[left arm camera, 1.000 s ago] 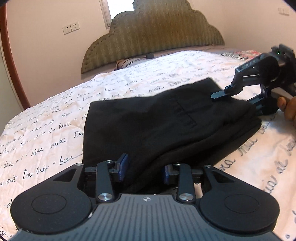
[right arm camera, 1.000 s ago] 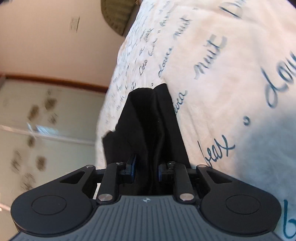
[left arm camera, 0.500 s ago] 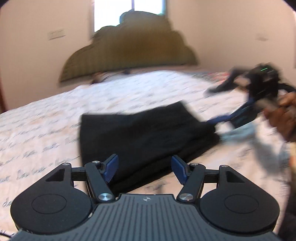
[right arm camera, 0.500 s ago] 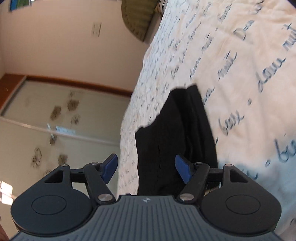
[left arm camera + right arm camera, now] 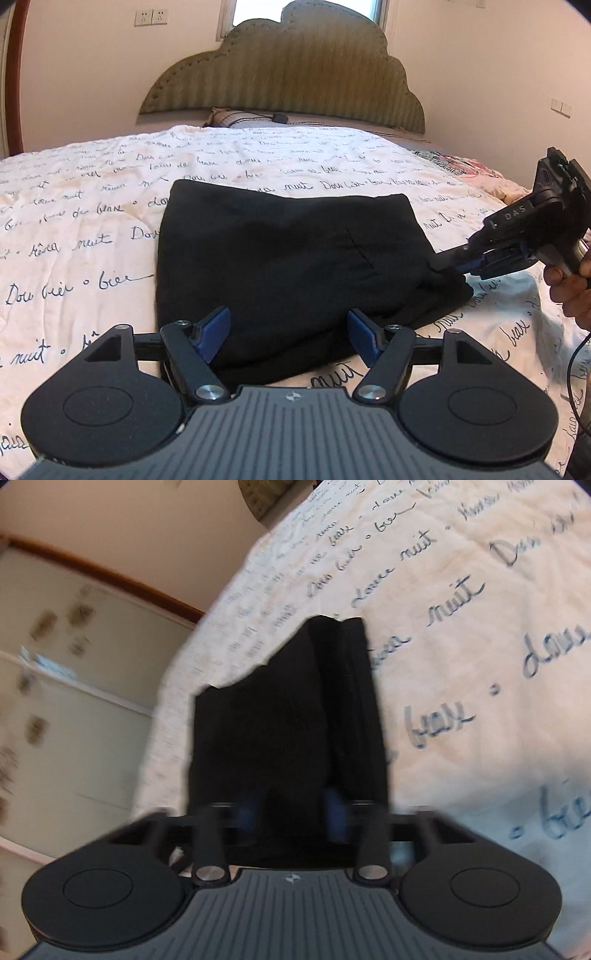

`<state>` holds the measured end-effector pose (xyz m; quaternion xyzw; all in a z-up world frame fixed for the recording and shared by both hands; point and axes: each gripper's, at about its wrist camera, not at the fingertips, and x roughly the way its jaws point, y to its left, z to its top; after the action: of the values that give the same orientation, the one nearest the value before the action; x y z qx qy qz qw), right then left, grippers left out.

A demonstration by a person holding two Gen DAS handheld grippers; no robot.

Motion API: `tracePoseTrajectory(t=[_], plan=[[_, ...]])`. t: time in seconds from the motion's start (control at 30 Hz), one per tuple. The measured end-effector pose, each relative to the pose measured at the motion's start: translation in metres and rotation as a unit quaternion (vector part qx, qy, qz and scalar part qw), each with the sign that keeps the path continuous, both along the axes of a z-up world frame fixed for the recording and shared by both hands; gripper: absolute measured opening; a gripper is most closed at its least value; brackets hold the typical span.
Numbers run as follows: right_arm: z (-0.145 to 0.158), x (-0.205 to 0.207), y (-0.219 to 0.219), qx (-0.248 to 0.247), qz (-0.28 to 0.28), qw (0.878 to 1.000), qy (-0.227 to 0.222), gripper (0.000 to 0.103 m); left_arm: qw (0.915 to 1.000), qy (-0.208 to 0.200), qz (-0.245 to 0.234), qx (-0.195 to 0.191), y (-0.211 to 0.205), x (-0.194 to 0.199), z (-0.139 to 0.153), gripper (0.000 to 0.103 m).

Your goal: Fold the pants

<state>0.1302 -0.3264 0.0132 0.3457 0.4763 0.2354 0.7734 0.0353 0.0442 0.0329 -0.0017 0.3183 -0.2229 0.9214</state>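
While the pants lay crosswise, the right gripper had just closed on their right end; the left gripper, just opened, hovered empty near.

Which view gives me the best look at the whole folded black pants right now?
The left wrist view: the folded black pants lie in full on the bed cover, all edges visible. The right wrist view shows only a blurred edge-on end of them, bunched between the right hand-held gripper fingers.
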Motion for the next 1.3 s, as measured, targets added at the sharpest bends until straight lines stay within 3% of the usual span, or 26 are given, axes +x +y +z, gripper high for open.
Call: tracePoseTrajectory(t=[0.1,0.2,0.3,0.4,0.6,0.7,0.77,0.87,0.9,0.97,1.03,1.07,1.2,1.3], plan=[[0.0,-0.003,-0.009,0.008,0.0,1.0,-0.003,0.007,0.9999,-0.008,0.004,0.005,0.004,-0.003,0.005,0.08],[0.006,-0.007,-0.022,0.002,-0.016,1.0,-0.011,0.006,0.9999,0.001,0.011,0.001,0.008,0.001,0.002,0.093],[-0.006,-0.007,-0.032,0.022,-0.028,0.999,0.005,0.006,0.9996,0.023,0.003,0.014,0.005,0.009,-0.017,0.096],[-0.007,-0.009,-0.033,0.042,-0.033,0.999,0.006,0.007,0.9994,0.005,0.001,0.033,-0.001,0.001,-0.011,0.093],[0.02,-0.01,-0.042,0.074,-0.083,0.993,-0.027,0.009,0.9994,-0.03,-0.018,-0.008,0.002,-0.002,0.016,0.095],[0.033,0.008,-0.024,0.104,-0.072,0.991,-0.052,0.015,0.9993,-0.025,-0.027,-0.005,-0.01,0.021,0.015,0.095],[0.034,0.028,-0.003,0.12,-0.053,0.99,-0.052,0.021,0.9997,0.001,-0.023,0.0,-0.018,0.039,0.008,0.094],[0.022,0.061,0.023,0.113,-0.042,0.992,-0.028,0.037,0.9988,0.047,-0.011,-0.007,-0.02,0.055,-0.011,0.095],[0.014,0.07,0.029,0.102,-0.039,0.994,-0.016,0.04,0.9989,0.045,-0.008,-0.009,-0.019,0.055,-0.018,0.096],[-0.005,0.081,0.033,0.075,-0.044,0.996,-0.004,0.033,0.9993,0.037,-0.012,-0.004,-0.018,0.052,-0.023,0.097],[-0.023,0.079,0.023,0.108,-0.072,0.991,0.01,0.012,0.9993,0.037,-0.008,-0.007,-0.017,0.052,-0.024,0.097],[-0.026,0.078,0.02,0.11,-0.073,0.991,0.017,0.009,0.9993,0.036,-0.008,-0.005,-0.018,0.052,-0.024,0.099],[-0.023,0.071,0.018,0.107,-0.082,0.991,0.017,0.009,0.9993,0.033,-0.001,0.014,-0.02,0.051,-0.017,0.098],[0.012,0.05,0.032,0.057,-0.068,0.996,-0.022,0.014,0.9986,0.045,0.023,0.013,-0.013,0.045,-0.004,0.097]])
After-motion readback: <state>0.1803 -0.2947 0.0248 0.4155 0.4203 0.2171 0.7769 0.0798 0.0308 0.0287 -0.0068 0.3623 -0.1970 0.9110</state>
